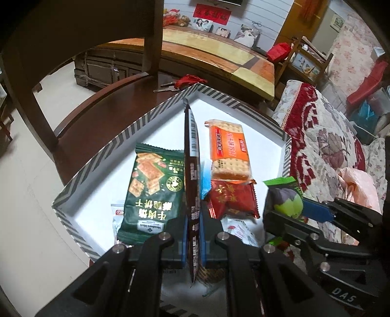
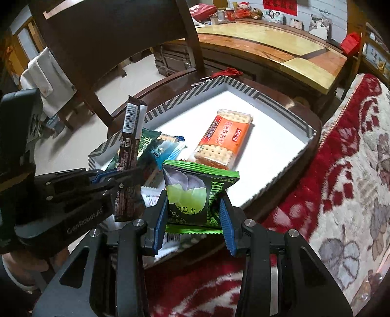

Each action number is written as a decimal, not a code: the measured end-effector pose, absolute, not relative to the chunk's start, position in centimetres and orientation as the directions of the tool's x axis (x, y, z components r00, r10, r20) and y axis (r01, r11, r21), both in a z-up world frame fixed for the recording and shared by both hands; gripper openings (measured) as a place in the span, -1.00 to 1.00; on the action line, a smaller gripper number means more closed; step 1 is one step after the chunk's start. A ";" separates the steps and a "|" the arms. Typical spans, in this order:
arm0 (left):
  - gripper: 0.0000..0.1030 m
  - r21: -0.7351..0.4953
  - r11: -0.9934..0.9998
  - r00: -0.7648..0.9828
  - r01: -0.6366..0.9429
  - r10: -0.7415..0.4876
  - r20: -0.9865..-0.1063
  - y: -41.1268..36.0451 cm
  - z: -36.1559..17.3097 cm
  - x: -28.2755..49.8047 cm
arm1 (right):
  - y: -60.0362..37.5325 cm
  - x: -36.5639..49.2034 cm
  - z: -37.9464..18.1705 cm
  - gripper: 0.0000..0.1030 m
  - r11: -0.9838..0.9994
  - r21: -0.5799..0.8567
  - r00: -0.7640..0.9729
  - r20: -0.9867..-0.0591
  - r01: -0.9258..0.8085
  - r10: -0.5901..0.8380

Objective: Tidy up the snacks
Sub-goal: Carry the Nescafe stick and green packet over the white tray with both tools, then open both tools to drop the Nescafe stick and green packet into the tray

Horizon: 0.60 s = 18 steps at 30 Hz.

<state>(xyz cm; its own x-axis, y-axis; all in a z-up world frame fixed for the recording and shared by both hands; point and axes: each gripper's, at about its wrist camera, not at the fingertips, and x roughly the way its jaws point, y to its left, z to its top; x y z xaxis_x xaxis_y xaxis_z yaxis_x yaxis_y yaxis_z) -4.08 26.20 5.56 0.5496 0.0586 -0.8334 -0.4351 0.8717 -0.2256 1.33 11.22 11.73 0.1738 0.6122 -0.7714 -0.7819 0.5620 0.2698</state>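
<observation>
The left claw [image 1: 192, 240] pinched a brown packet [image 1: 191, 156] edge-on, the right claw [image 2: 193, 220] a green pouch [image 2: 197, 192]; we feared either slipping outside the box [image 2: 243, 87].

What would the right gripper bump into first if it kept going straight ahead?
Probably the orange cracker pack lying in the tray. The right gripper, shut on the green snack, points down toward it, though depth is hard to judge.

Dark wooden chair [image 2: 80, 48] behind a round dark table [image 1: 102, 107], with keys on a red tassel [image 1: 187, 81] lying near its far edge. Beyond, a long tiled sideboard [image 1: 219, 56] bearing framed photos [image 2: 275, 15]. Floral red-and-cream blanket [image 2: 346, 170] alongside.
</observation>
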 end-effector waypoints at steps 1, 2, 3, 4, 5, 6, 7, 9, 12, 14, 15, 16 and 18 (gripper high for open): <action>-0.83 -0.226 0.871 0.548 -0.436 0.058 -0.834 26.3 5.5 -4.0 | 11.5 1.5 11.6 -0.26 0.561 0.268 0.172 -0.774 -0.783 0.609; -0.83 -0.227 0.870 0.546 -0.438 0.057 -0.836 26.4 5.3 -3.9 | 11.8 1.7 11.4 -0.26 0.562 0.267 0.171 -0.777 -0.783 0.606; -0.83 -0.227 0.869 0.545 -0.439 0.056 -0.837 26.5 5.2 -3.8 | 12.1 2.0 11.1 -0.26 0.565 0.266 0.169 -0.781 -0.781 0.601; -0.83 -0.227 0.868 0.543 -0.441 0.056 -0.838 26.5 5.1 -3.8 | 12.4 2.3 10.8 -0.26 0.569 0.264 0.169 -0.785 -0.779 0.596; -0.83 -0.229 0.868 0.542 -0.441 0.055 -0.839 26.5 5.1 -3.7 | 12.8 2.6 10.6 -0.26 0.575 0.261 0.171 -0.790 -0.775 0.589; -0.83 -0.228 0.868 0.541 -0.440 0.053 -0.839 26.5 5.0 -3.6 | 13.1 2.9 10.4 -0.26 0.579 0.259 0.171 -0.794 -0.774 0.584; -0.82 -0.226 0.870 0.539 -0.439 0.054 -0.840 26.4 5.0 -3.5 | 13.5 3.3 10.1 -0.26 0.583 0.254 0.172 -0.799 -0.771 0.576; -0.82 -0.223 0.870 0.537 -0.440 0.056 -0.842 26.4 4.9 -3.4 | 14.2 3.7 9.7 -0.25 0.588 0.244 0.172 -0.809 -0.771 0.562; -0.80 -0.230 0.864 0.532 -0.448 0.050 -0.845 26.6 4.7 -3.4 | 14.7 4.1 9.4 -0.24 0.596 0.251 0.180 -0.803 -0.762 0.569; -0.79 -0.222 0.868 0.526 -0.444 0.051 -0.849 26.4 4.8 -3.3 | 14.4 4.4 9.5 -0.23 0.601 0.282 0.169 -0.795 -0.748 0.583; -0.77 -0.215 0.871 0.520 -0.442 0.053 -0.853 26.3 4.8 -3.2 | 14.3 4.4 9.6 -0.23 0.603 0.289 0.170 -0.790 -0.744 0.588; -0.72 -0.207 0.873 0.513 -0.442 0.057 -0.857 26.2 4.8 -3.1 | 14.1 4.3 9.6 -0.23 0.605 0.291 0.172 -0.788 -0.741 0.591; -0.63 -0.199 0.874 0.509 -0.444 0.064 -0.858 25.9 4.8 -3.1 | 13.6 4.3 9.7 -0.13 0.609 0.296 0.173 -0.788 -0.736 0.592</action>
